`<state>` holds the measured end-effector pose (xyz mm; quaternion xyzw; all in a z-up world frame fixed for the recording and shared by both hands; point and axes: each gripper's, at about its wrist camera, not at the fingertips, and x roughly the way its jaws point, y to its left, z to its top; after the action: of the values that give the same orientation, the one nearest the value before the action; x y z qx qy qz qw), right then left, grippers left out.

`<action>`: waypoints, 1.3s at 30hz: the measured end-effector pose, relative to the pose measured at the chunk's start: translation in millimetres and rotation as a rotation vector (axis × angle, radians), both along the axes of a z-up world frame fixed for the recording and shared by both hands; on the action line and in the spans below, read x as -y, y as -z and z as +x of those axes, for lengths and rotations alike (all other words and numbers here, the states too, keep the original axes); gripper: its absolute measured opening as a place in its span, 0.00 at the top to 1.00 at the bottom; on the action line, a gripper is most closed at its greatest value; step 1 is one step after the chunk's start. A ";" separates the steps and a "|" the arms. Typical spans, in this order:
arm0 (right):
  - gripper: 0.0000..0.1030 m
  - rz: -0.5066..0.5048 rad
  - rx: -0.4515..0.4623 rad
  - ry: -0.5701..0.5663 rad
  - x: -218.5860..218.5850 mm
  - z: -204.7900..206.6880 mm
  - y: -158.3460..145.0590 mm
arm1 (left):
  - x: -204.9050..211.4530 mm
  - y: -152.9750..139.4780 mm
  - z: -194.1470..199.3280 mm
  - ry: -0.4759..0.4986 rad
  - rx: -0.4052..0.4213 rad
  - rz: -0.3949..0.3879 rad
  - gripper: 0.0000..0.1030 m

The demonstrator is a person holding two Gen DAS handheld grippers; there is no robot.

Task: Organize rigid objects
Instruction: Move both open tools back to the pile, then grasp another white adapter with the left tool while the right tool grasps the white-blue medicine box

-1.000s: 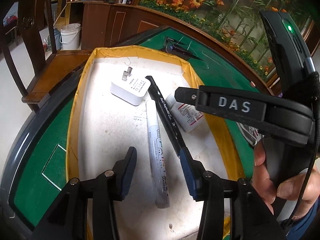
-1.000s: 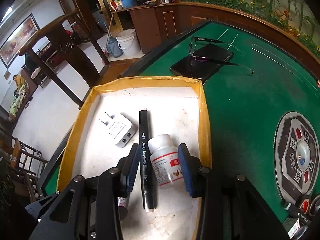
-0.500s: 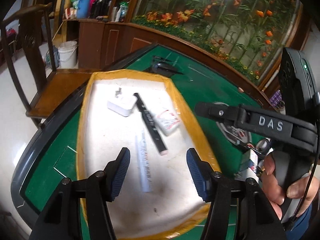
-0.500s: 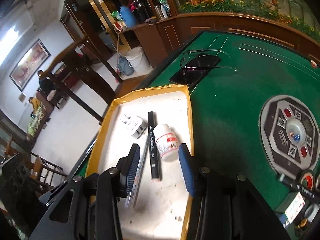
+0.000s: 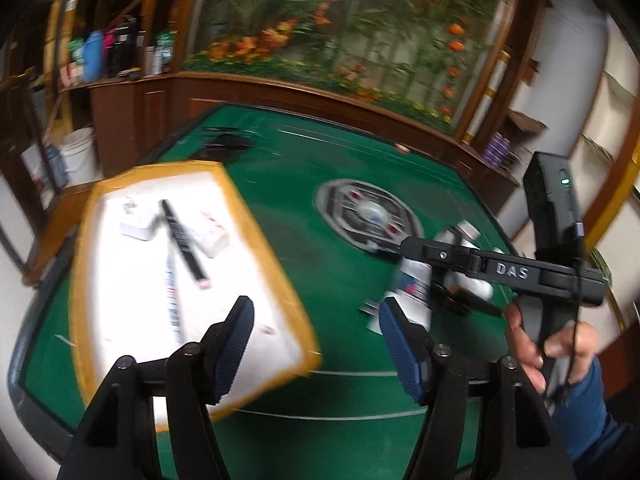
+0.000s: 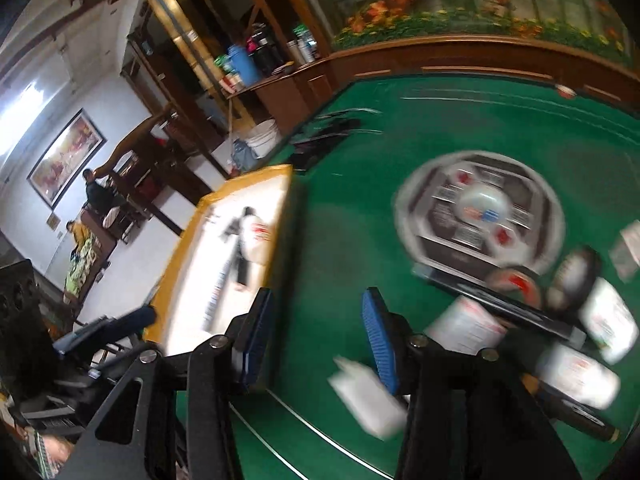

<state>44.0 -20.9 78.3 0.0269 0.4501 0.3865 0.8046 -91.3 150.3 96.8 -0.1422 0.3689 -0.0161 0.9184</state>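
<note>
the unsorted bottles [image 6: 472,326] lie right of the right gripper [image 6: 316,340], nearer than the left gripper [image 5: 316,346]; both jaws opening, empty.

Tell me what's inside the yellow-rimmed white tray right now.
In the yellow-rimmed white tray: a white plug adapter, a black marker, a white pen and a white bottle. The left gripper's fingers cover its near corner.

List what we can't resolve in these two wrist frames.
- Left wrist: labels on the white bottles on the green felt table are motion-blurred and partly behind the right hand-held gripper.
- Right wrist: contents of the yellow-rimmed white tray are smeared; its near end is hidden by the gripper frame.
- Right wrist: the pile of white containers is too blurred to count.
</note>
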 end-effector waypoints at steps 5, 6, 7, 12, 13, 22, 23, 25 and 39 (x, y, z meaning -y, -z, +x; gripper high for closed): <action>0.56 0.044 -0.049 0.094 62.5 17.9 22.7 | 49.9 15.6 16.3 0.131 -0.040 -0.005 0.31; 0.56 0.053 -0.084 0.117 69.7 24.6 26.5 | 59.9 20.3 19.2 0.146 -0.050 0.002 0.31; 0.56 0.067 -0.112 0.136 74.1 29.5 27.3 | 68.2 24.7 24.2 0.160 -0.061 0.009 0.31; 0.56 0.142 -0.147 0.139 83.3 29.0 22.8 | 95.9 47.0 44.9 0.199 -0.124 0.056 0.25; 0.56 0.140 -0.138 0.142 86.4 25.8 22.2 | 98.9 52.1 49.4 0.194 -0.137 0.063 0.23; 0.56 0.129 -0.158 0.144 86.6 24.4 27.6 | 111.9 87.7 88.1 0.132 -0.207 0.154 0.23; 0.56 0.125 -0.160 0.142 85.3 24.0 28.5 | 113.0 87.8 90.8 0.128 -0.201 0.162 0.28; 0.53 0.116 -0.163 0.139 84.5 22.7 28.7 | 111.2 88.6 93.0 0.125 -0.189 0.160 0.42; 0.47 0.066 -0.177 0.153 63.1 47.7 51.5 | 94.4 78.2 49.4 0.176 -0.150 0.083 0.43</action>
<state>91.8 -84.0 26.8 0.1215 0.5030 0.3345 0.7876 -41.9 55.9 18.7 -0.0718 0.4479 -0.0706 0.8884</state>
